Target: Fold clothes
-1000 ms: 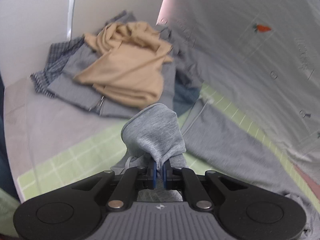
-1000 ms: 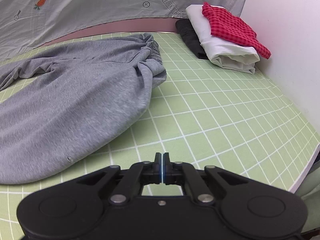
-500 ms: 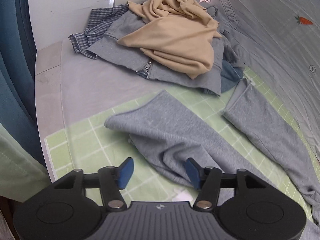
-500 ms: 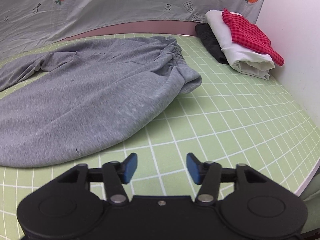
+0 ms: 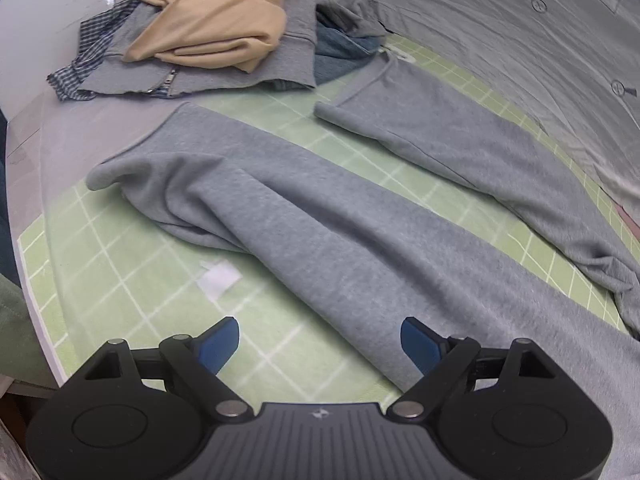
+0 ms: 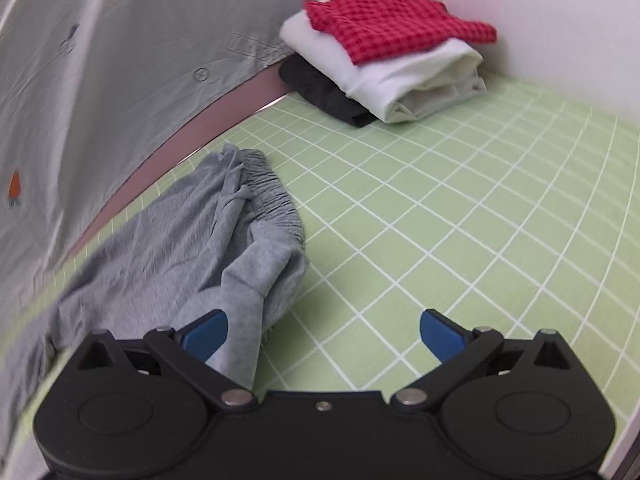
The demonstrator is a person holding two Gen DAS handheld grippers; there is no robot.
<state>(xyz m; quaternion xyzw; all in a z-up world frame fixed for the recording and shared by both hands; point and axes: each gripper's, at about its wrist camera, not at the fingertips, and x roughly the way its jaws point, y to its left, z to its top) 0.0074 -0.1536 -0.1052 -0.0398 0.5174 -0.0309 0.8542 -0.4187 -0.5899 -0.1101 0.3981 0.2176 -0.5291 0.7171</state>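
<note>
Grey sweatpants lie spread on the green grid mat, both legs stretched toward the far left in the left wrist view. My left gripper hovers low over the near leg's lower edge, its jaws opening; the cloth lies under the gap and the blue pads do not press it. In the right wrist view the gathered elastic waistband is bunched at the left. My right gripper is opening wide beside it, and a fold of the waist lies just inside the left pad, not gripped.
A heap of unfolded clothes, tan on grey and plaid, lies at the mat's far left. A folded stack, red checked on white on black, stands in the far right corner by the wall. A grey printed sheet hangs behind. A white scrap lies on the mat.
The left gripper let go of the pant cuff, which now lies flat, and sank toward the mat. The right gripper opened from shut, rolled, and swung over to the waistband.
</note>
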